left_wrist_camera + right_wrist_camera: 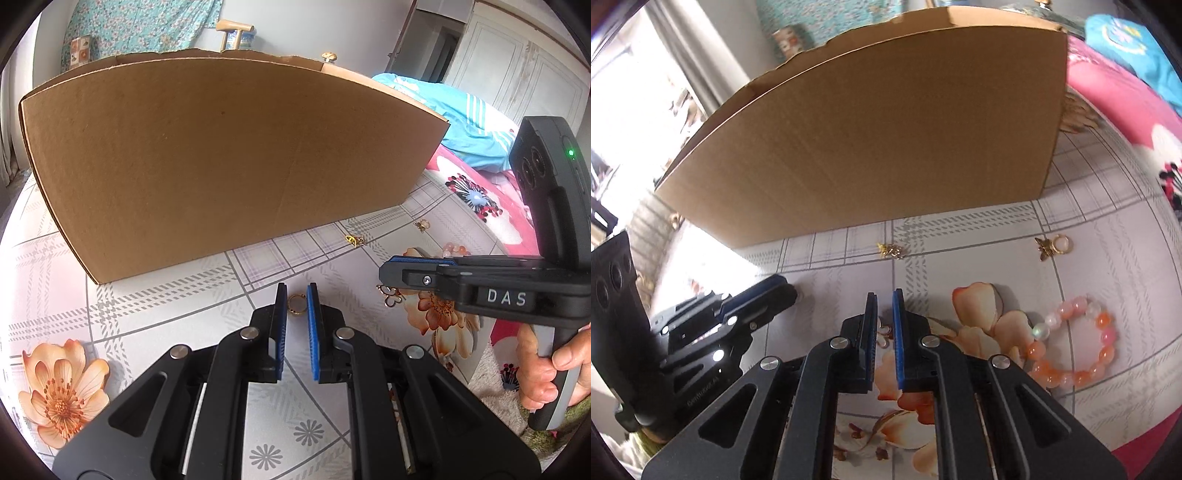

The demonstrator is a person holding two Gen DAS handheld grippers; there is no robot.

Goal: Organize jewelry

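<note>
left tool (296,295) narrow, clamping gold ring (296,305) – ring upright, edge-on between pads.

A cardboard box (221,162) is standing on the worktop (155,314), taking up its far side. Before the box's right end a small charm (891,251) is lying, and further right a ring with a bee charm (1053,246) is lying near the worktop's right edge. Nearer than these, a bead bracelet (1071,343) is lying on the right. A gold ring (296,305) is sitting between the fingers (281,325) of the left gripper (296,301), before the box. A butterfly charm (390,295) is lying to its right, under the right gripper (883,308).
</note>
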